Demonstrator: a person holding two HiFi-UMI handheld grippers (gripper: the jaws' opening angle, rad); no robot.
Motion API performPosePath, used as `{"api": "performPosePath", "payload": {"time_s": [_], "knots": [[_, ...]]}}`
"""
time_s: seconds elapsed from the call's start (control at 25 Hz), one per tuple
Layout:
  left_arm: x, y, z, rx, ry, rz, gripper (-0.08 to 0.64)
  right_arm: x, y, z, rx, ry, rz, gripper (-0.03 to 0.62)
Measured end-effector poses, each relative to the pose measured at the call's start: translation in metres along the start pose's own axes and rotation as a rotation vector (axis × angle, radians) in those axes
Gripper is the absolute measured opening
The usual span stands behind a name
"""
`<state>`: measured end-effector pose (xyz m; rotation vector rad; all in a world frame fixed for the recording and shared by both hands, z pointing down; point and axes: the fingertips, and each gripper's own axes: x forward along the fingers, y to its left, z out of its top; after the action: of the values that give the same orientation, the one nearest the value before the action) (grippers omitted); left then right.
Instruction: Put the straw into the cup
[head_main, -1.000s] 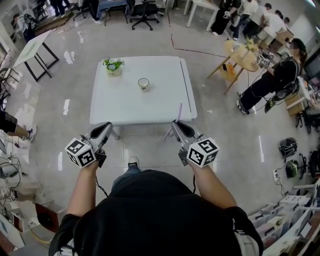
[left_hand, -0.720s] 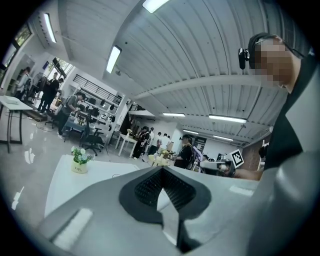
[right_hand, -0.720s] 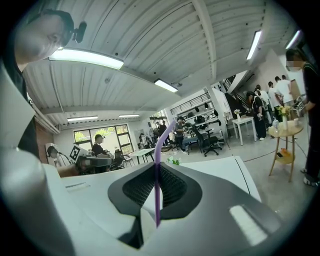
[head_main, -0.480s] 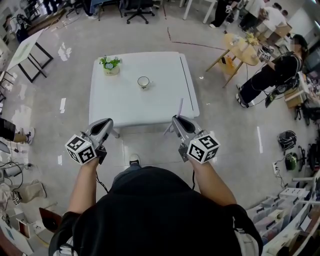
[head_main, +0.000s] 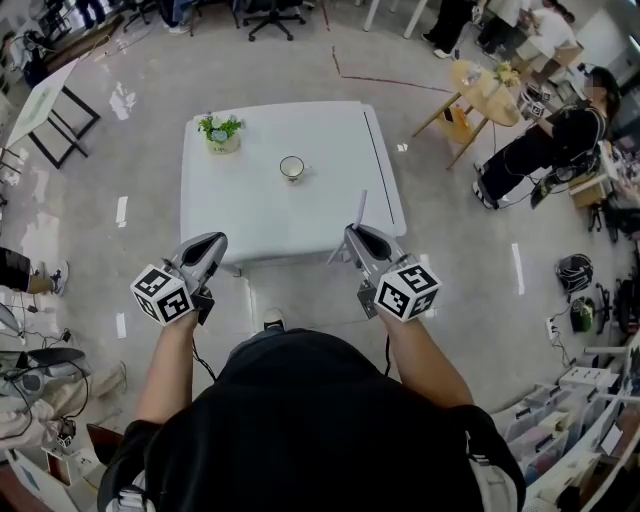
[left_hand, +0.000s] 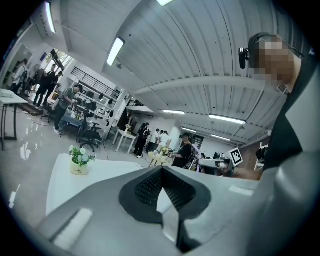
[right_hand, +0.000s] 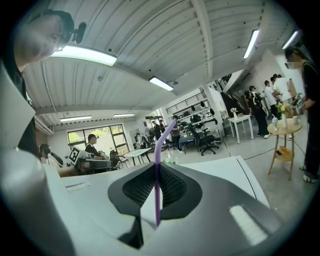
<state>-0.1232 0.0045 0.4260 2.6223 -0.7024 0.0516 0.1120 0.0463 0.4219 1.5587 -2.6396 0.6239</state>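
White counter (head_main: 250, 215) carries the cup (head_main: 291, 167) near its middle, well apart from the purple straw (right_hand: 156, 165), likely light, thin and crushable, pinched upright near its lower end by fingers of the right gripper (head_main: 352, 236); left gripper (head_main: 213, 243) fingers closed on nothing.

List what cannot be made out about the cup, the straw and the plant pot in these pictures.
1. Cup: head view, too small to tell whether anything is inside; neither gripper view shows it.
2. Straw: head view, its lower part is hidden by the right gripper.
3. Plant pot: left gripper view, print too small and blurred to read.
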Motion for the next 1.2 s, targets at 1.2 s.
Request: {"api": "performPosePath", "payload": {"time_s": [1.2], "knots": [[-0.022, 0.084, 0.034, -0.011, -0.007, -0.06, 0.001, 0.086, 0.038, 0.027, -0.037, 0.016, -0.035, 0.046]]}}
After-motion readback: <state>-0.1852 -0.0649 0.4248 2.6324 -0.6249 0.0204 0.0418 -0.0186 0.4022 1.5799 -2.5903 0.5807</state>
